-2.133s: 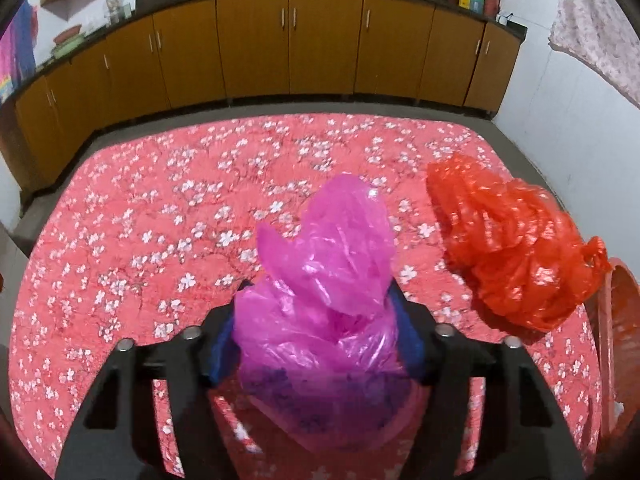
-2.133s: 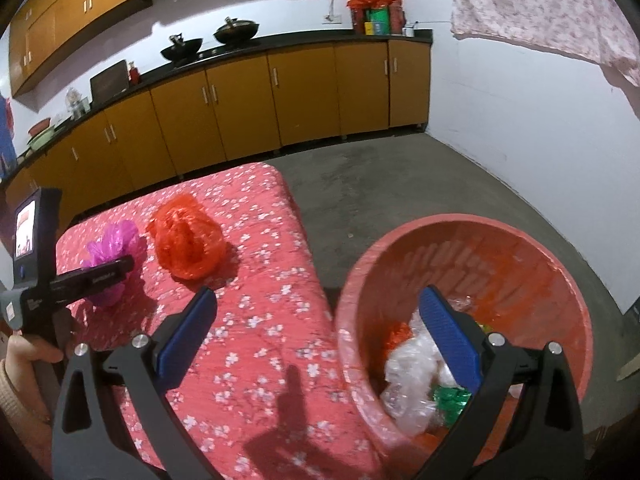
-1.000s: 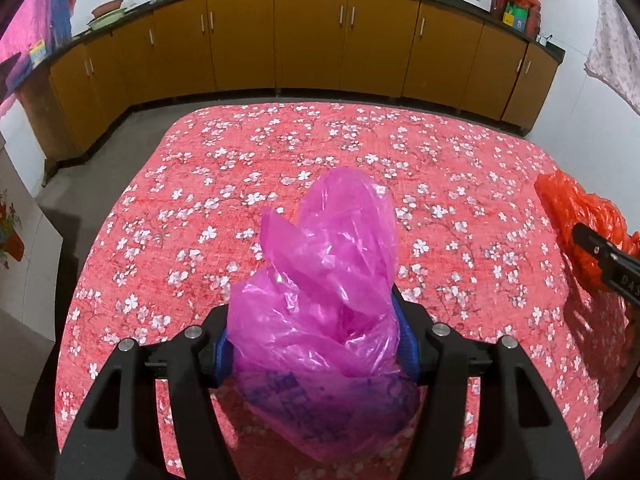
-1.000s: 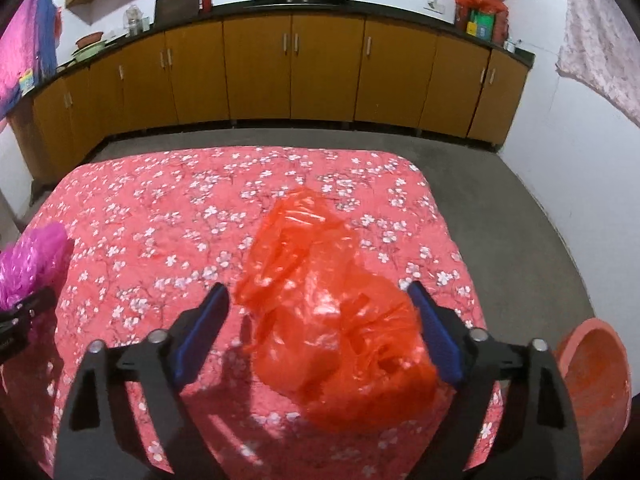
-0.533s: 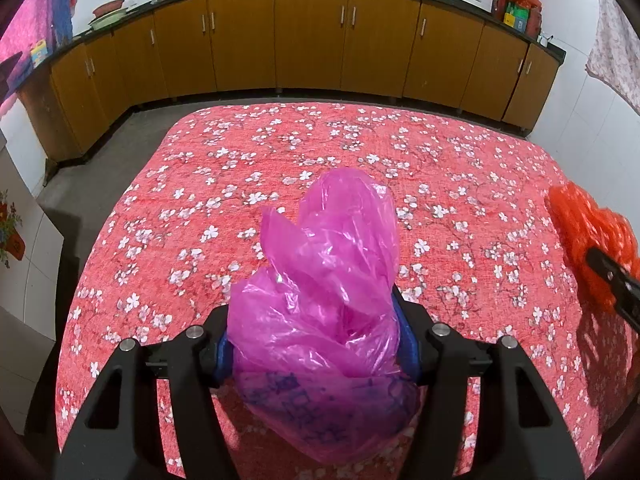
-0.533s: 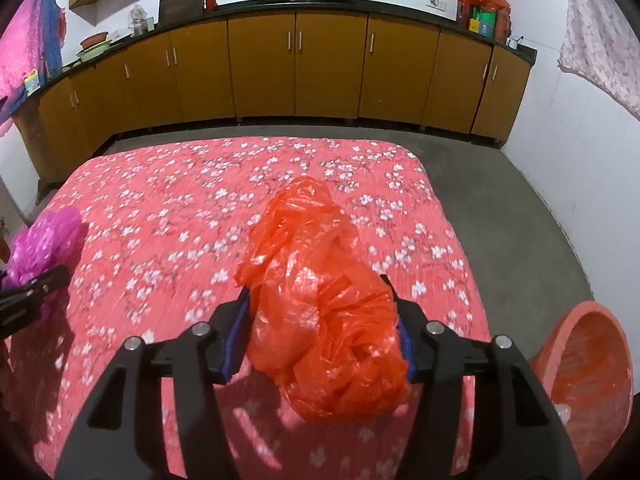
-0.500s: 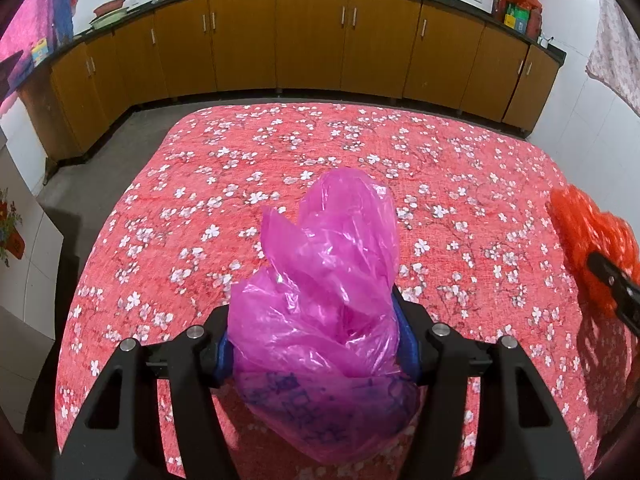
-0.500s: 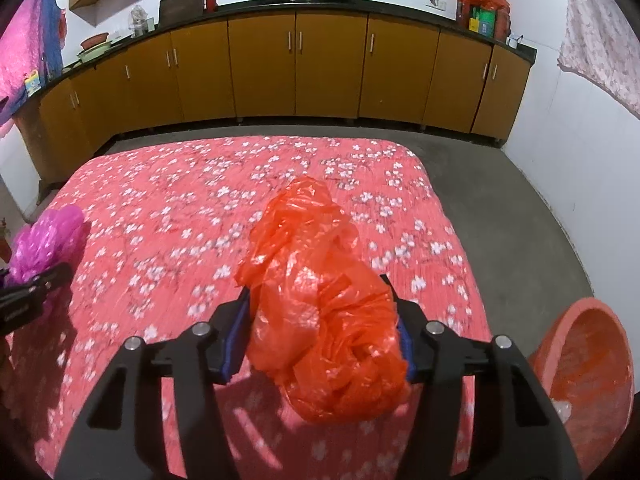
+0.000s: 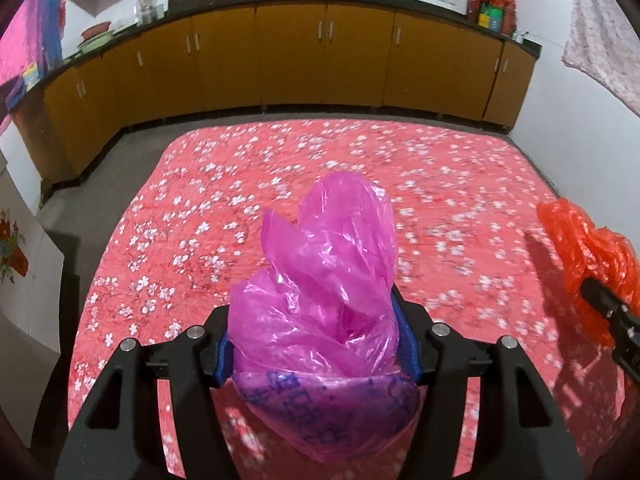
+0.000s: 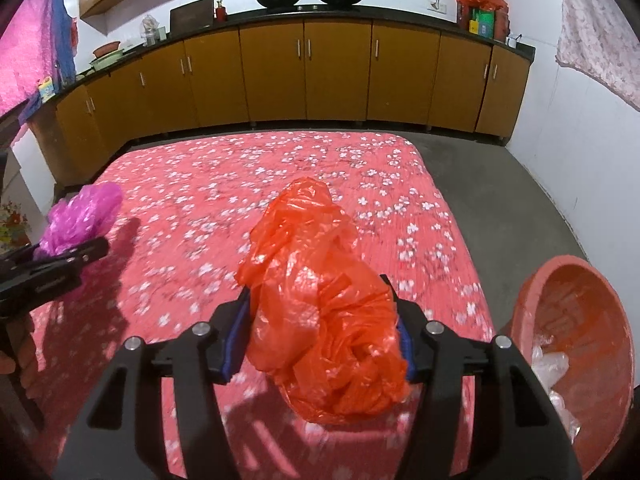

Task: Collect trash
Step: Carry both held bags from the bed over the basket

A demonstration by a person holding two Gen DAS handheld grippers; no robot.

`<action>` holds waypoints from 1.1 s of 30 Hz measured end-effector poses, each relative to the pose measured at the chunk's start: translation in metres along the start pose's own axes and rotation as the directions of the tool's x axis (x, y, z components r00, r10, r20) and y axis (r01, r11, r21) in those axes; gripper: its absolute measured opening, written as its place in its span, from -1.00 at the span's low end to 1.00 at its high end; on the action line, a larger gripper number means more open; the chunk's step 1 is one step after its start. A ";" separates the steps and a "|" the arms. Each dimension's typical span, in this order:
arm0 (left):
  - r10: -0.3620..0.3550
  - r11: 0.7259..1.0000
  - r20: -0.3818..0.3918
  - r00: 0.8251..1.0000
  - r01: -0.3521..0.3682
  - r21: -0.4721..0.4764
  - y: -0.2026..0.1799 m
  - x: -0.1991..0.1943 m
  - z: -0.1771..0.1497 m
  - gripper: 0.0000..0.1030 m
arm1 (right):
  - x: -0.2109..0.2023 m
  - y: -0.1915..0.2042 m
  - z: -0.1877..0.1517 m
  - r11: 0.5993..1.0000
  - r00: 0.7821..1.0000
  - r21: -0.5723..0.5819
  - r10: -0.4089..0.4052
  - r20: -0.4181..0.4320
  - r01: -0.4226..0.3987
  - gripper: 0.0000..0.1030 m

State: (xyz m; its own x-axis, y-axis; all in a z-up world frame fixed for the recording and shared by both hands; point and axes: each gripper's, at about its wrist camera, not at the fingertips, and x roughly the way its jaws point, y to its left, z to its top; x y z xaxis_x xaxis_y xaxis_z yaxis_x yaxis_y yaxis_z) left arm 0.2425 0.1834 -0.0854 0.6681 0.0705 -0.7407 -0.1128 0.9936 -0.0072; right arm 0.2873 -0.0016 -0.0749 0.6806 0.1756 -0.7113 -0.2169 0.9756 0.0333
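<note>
My left gripper (image 9: 316, 344) is shut on a crumpled pink plastic bag (image 9: 324, 276) and holds it above the red flowered tablecloth (image 9: 280, 184). My right gripper (image 10: 320, 336) is shut on a crumpled orange plastic bag (image 10: 320, 300), also lifted over the cloth. The orange bag shows at the right edge of the left wrist view (image 9: 588, 256). The pink bag shows at the left of the right wrist view (image 10: 80, 216). A red plastic basin (image 10: 600, 288) stands on the floor beside the table's right edge, with clear plastic trash inside.
Orange kitchen cabinets (image 10: 308, 76) with a dark counter and two woks run along the far wall. Grey floor (image 10: 500, 184) lies to the right of the table, bounded by a white wall. The left hand shows at the left edge (image 10: 12, 352).
My right gripper moved from the basin to the orange bag, closed on it and lifted it. My left gripper has kept hold of the pink bag and risen slightly.
</note>
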 end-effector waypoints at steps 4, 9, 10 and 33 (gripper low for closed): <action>-0.016 1.000 0.034 0.999 0.015 0.028 -0.011 -0.023 -0.002 0.20 | -0.023 0.002 -0.007 1.000 1.000 0.007 0.005 0.015 -0.005 0.11; -0.037 0.998 0.068 0.997 0.034 0.049 -0.024 -0.050 -0.001 0.21 | -0.057 -0.003 -0.010 1.000 0.999 0.031 0.005 0.052 -0.007 0.11; -0.041 0.998 0.075 0.996 0.037 0.053 -0.027 -0.056 -0.001 0.20 | -0.062 -0.004 -0.010 0.999 0.998 0.033 0.004 0.059 -0.006 0.11; -0.185 0.973 0.151 0.971 0.160 0.165 -0.105 -0.121 -0.003 0.21 | -0.182 -0.054 -0.038 0.991 0.973 0.113 -0.087 0.212 0.064 0.11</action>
State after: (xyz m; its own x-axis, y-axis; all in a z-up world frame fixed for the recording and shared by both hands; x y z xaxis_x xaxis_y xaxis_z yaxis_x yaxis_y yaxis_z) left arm 0.1711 0.0700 0.0029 0.7805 -0.1019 -0.6168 0.1185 0.9929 -0.0141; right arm 0.1485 -0.0910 0.0261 0.8298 0.1142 -0.5463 -0.0923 0.9934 0.0674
